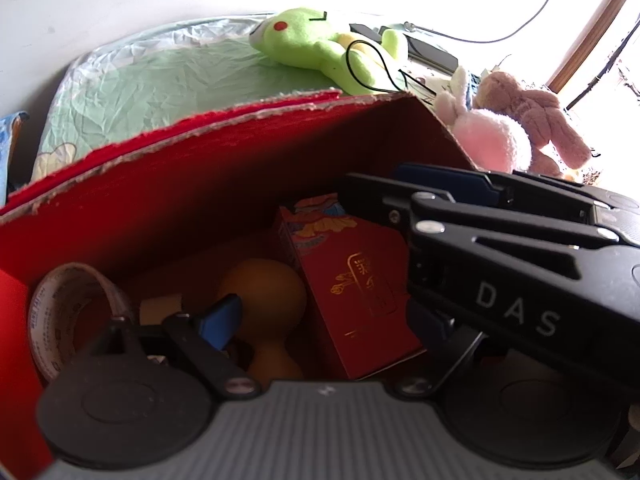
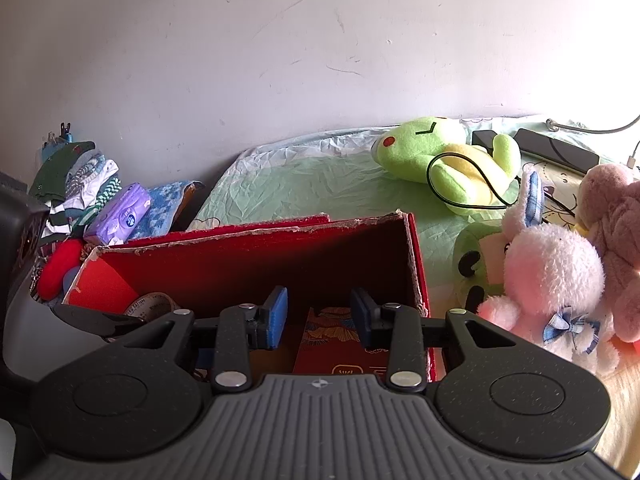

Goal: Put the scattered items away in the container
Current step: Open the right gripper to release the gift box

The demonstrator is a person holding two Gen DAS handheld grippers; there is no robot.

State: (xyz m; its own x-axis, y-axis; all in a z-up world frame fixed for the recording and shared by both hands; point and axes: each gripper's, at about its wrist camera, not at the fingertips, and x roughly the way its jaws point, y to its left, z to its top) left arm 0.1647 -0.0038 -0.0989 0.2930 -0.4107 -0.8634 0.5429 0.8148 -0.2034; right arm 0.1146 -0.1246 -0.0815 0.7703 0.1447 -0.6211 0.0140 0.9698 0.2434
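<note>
The pink bunny (image 2: 554,280), light, soft and squashy, sits at three o'clock beside the red box (image 2: 256,256), best pinched round its body, while the right gripper (image 2: 319,318) and left gripper (image 1: 320,320) hang empty over the box, fingers apart

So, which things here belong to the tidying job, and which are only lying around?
Part of the job:
- red box, the container
- already inside: tape roll, red packet, yellow gourd-shaped thing
- still outside: green plush, pink plush, brown plush

Probably just lying about:
- folded clothes
- purple tissue pack
- black cable
</note>
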